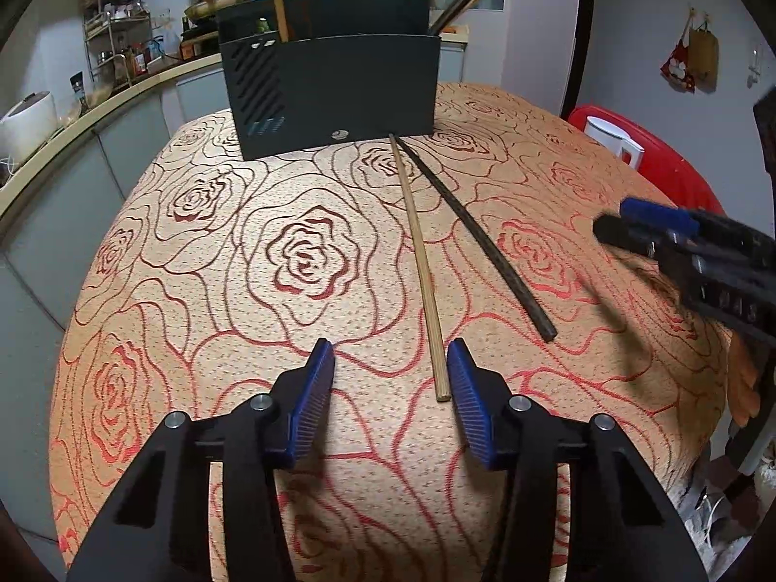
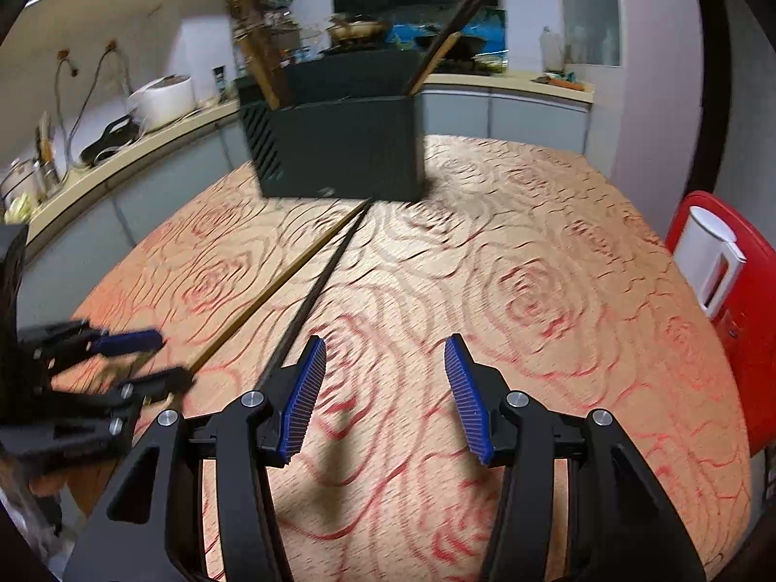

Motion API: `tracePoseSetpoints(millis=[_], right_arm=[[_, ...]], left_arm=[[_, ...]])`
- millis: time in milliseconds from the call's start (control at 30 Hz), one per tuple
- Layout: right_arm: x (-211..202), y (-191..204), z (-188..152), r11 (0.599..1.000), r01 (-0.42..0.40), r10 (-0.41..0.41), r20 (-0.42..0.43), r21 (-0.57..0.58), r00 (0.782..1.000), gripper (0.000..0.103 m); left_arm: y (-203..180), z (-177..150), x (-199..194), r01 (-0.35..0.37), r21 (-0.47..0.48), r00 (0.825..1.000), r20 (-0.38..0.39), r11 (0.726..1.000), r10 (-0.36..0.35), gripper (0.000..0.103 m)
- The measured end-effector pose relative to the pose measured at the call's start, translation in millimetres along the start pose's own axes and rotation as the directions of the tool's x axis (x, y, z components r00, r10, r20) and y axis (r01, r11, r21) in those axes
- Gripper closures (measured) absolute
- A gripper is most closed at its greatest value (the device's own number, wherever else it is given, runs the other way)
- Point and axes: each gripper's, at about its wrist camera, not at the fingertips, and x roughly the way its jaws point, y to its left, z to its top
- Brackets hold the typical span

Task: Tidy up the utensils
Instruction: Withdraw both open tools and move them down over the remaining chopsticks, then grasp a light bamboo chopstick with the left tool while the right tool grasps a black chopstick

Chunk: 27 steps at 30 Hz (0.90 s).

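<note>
A light wooden chopstick point(image 1: 420, 262) and a dark chopstick point(image 1: 480, 237) lie on the rose-patterned tablecloth point(image 1: 300, 262), running from the black utensil holder point(image 1: 334, 92) toward me. My left gripper point(image 1: 390, 363) is open, with the near end of the light chopstick just inside its right finger. My right gripper point(image 2: 385, 359) is open and empty above the cloth, with the dark chopstick point(image 2: 320, 286) just left of its left finger. The holder point(image 2: 339, 145) has several chopsticks standing in it. The right gripper also shows in the left wrist view point(image 1: 645, 228).
A red chair point(image 1: 650, 155) with a white jug point(image 1: 613, 138) on it stands at the table's right edge. A kitchen counter point(image 1: 72, 126) with a rice cooker and racks curves behind and to the left. The left gripper also shows in the right wrist view point(image 2: 140, 359).
</note>
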Motion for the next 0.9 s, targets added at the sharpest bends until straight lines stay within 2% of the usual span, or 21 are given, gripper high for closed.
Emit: tracePoseSetpoints(millis=[400,500,567,767,900], right_arm=[[13.4,46.0,-14.0,0.988,-0.094,0.085,-0.077,-0.126,0.993,0.054],[19.0,52.7,-15.1,0.986,-0.079,0.067,-0.085,-0.146,0.994,0.062],[21.1,52.2,-15.3,0.988,-0.064,0.052,-0.084,-0.14,0.995,0.063],[20.5,29.9,-12.0,0.997,0.016,-0.022,-0.075,-0.08,0.997,0.072],[19.7,21.1,-13.6,0.999,0.003,-0.007,-0.068,-0.048,0.998,0.077]], left_arm=[[6.7,0.0,-1.0,0.004,-0.025,1.0,0.002,1.0,-0.004,0.057],[5.9,-0.7,-0.7,-0.001,-0.024,1.0,0.005,1.0,0.001,0.057],[4.3,-1.2,-0.7,-0.008,-0.016,1.0,0.007,1.0,0.008,0.057],[2.3,-1.4,-1.2,-0.015,-0.014,1.0,0.011,1.0,0.015,0.057],[2.8,-2.1,-1.1,-0.007,-0.024,1.0,0.022,1.0,0.008,0.058]])
